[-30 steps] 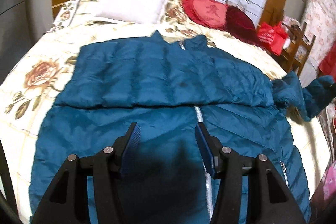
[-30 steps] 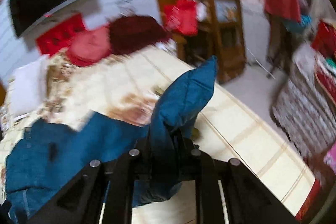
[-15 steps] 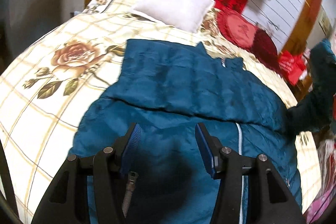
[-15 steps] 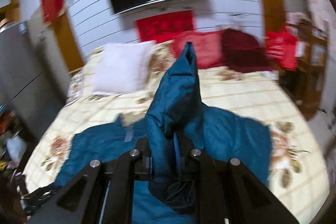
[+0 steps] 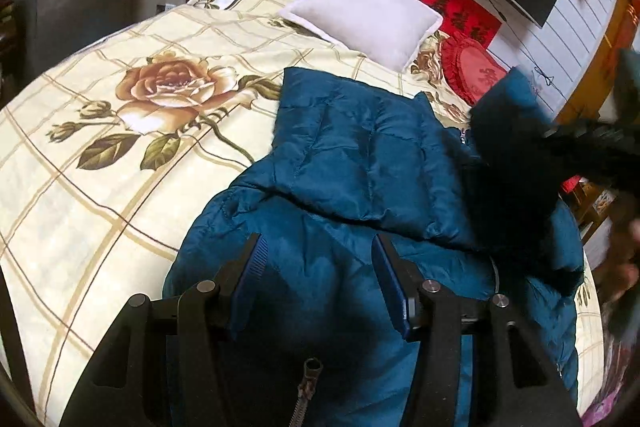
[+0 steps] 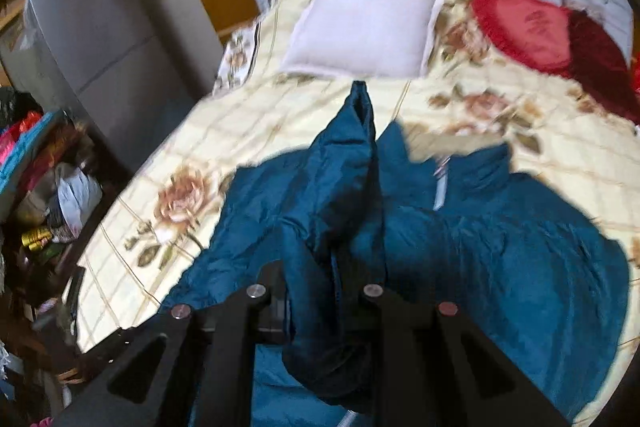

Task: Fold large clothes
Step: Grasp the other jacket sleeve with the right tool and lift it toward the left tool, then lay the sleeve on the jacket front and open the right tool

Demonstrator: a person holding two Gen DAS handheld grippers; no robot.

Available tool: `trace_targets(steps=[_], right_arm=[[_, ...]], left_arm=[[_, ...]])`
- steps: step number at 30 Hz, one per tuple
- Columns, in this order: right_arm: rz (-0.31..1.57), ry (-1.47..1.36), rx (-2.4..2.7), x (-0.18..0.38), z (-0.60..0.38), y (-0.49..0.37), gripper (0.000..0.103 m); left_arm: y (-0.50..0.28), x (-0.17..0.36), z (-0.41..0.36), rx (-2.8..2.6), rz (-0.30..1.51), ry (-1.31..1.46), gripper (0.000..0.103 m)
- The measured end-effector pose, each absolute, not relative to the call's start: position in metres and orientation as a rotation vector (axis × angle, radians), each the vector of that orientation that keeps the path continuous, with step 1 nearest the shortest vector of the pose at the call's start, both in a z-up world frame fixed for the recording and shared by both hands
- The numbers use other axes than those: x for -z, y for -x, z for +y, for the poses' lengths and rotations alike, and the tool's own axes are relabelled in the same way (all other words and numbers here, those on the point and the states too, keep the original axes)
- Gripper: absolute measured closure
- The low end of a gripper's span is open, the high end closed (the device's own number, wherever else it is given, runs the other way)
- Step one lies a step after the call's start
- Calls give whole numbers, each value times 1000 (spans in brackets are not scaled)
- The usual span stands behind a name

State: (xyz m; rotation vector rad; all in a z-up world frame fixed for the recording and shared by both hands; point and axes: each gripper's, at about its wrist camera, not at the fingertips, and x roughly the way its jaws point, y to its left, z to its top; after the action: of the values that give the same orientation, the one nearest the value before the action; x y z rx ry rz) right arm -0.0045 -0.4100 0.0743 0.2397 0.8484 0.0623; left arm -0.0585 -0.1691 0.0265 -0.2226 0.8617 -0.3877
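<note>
While the teal puffer jacket (image 5: pixel 360 163) lies spread front-up on the rose-print bedspread (image 5: pixel 120 155), its one sleeve (image 5: pixel 340 131) is folded flat across the chest and the other sleeve (image 6: pixel 348 187) is lifted off the bed. Right gripper (image 6: pixel 320 291): fingers pinched tight on that raised sleeve, cuff end standing up ahead of the camera — the rest of the sleeve bunches down between the black arms. Left gripper (image 5: pixel 318 279): jaws spread wide, blue pads (image 5: pixel 252 267) showing, nothing between them, poised just over the jacket's lower front; contact with the fabric cannot be told. A zipper pull (image 5: pixel 308 383) shows near the bottom edge of the left wrist view. White pillow (image 5: pixel 364 15) and red cushion (image 5: pixel 472 71) sit at the head of the bed, well apart from the jacket — grey cabinet (image 6: pixel 100 47) beside the bed.
</note>
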Motion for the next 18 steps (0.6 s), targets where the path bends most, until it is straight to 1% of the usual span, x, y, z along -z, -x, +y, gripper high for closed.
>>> trace_targets(steps=[2,5,6,7,9,15,18], right_arm=[[899,-239,-59,-47,-404,-7,87],[947,-267,-85,-20,-399,-15,79],[950,-275,-102,-17,-398,-16,69],[945,-294,-133,-17,-397,-16,52],[916,-335,-191,-28,-397,-9,33],[842,-307,-158,-70,-422,27,32],[835,-302,-102,-78,-450,54,32]], left_arm=[[57,-24,-168,391,869,226,67],[57,-22,-168,395,871,220,67],[57,-21,-169,397,873,219,67],[57,-20,-169,399,874,220,67],[58,-19,-169,403,877,224,67],[63,-24,-168,460,859,261,67],[65,-32,-171,501,862,300,66]])
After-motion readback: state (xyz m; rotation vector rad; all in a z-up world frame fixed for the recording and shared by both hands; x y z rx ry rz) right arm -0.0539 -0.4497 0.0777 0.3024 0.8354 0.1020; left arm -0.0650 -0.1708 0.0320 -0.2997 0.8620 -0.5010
